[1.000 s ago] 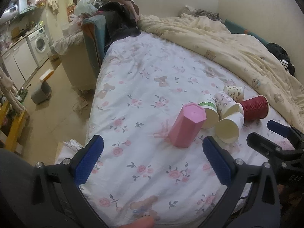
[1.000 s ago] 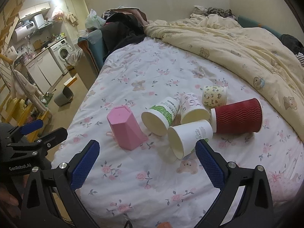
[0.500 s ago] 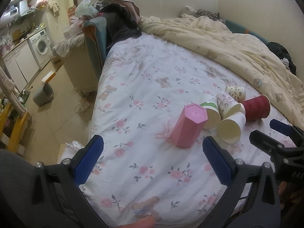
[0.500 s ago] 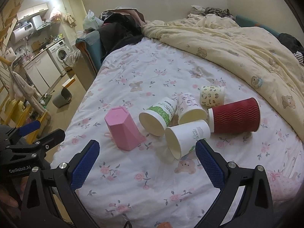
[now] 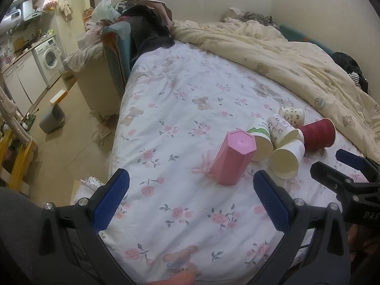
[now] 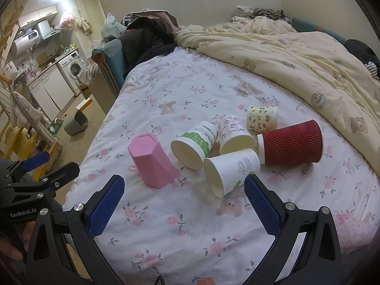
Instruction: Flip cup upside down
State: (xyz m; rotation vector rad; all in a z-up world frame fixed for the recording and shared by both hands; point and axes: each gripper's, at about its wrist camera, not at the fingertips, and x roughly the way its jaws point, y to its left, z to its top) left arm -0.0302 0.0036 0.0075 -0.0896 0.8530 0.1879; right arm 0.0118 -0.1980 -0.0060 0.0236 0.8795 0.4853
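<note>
On the flowered bed sheet (image 6: 190, 225), going from left to right, a pink hexagonal cup (image 6: 152, 163) was seen standing mouth-down with its closed base up, then a cluster of paper cups lying on their sides: a green-printed cup (image 6: 194, 143), a plain white cup (image 6: 231, 171), a pink-patterned cup (image 6: 234, 134), a small bear-print cup (image 6: 262, 117) and a red ribbed cup (image 6: 293, 142). The left tongs (image 5: 190, 197) were held spread wide and empty, short of the pink cup. The right tongs (image 6: 182, 205) were likewise spread and empty, with the white cup's mouth just ahead of them.

The white cup was judged the likeliest one to be flipped next. A good grasp would be taken across its side wall, lightly, since thin paper is expected to crush; the wrist would then be rolled until the rim faced down, and the cup set apart from its touching neighbours so none is knocked.

Which cup was meant could not be told. The rim of the pink cup was hidden against the sheet, and the print on the white cup was too small to read.
</note>
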